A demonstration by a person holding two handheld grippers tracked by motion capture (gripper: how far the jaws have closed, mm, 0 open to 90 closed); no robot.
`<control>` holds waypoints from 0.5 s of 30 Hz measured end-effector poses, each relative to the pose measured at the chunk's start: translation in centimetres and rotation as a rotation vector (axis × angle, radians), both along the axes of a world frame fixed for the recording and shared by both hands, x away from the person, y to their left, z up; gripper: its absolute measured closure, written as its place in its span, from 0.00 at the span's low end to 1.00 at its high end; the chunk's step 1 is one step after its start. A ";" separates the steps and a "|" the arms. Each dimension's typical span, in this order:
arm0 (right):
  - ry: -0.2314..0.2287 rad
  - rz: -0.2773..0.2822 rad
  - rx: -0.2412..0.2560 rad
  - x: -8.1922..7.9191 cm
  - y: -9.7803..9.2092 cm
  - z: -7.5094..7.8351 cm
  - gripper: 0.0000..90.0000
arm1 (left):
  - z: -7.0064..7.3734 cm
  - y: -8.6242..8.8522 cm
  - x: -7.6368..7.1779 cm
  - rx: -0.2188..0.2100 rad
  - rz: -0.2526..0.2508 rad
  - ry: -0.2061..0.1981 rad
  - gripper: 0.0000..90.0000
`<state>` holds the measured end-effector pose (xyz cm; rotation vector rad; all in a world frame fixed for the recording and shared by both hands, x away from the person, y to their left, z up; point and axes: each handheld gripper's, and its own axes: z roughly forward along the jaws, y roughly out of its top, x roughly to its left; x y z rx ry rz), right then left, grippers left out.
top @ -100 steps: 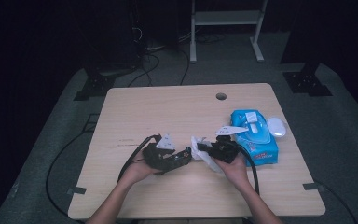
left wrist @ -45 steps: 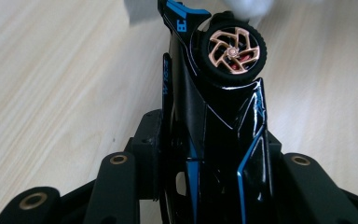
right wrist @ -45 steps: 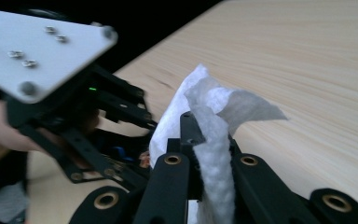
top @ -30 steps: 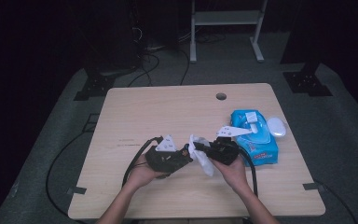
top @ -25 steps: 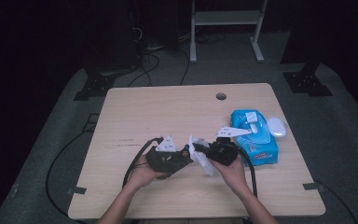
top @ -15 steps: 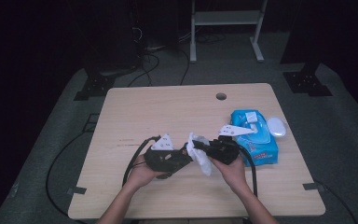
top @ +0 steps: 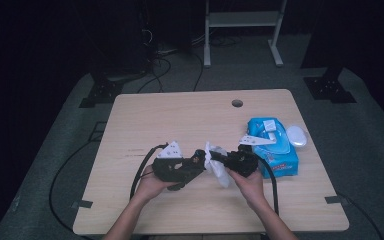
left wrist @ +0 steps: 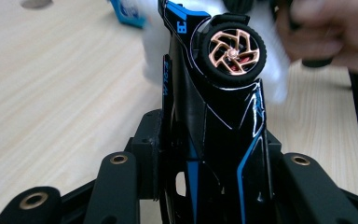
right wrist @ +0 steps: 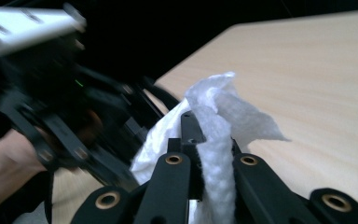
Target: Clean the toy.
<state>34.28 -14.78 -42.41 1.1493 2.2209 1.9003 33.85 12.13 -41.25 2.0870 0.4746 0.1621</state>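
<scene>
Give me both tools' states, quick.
Left tool: shut on the toy car.
Right tool: shut on the wipe, held against the car.

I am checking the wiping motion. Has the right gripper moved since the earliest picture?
Yes, slightly. In the high view the right gripper with its white wipe has shifted left, away from the blue wipes pack, toward the left gripper.

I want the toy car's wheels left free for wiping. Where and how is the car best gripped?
By the narrow black-and-blue body of the toy car, behind the copper-spoked wheel, coming from the rear end, as the left gripper does. Its flat flanks suit the jaws, probably leaving the wheel open to the wipe.
</scene>
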 end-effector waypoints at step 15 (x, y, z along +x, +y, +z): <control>0.056 -0.002 0.002 0.3 0.0 -1.3 0.97 | 0.1 0.5 0.1 -0.025 -0.003 0.009 0.63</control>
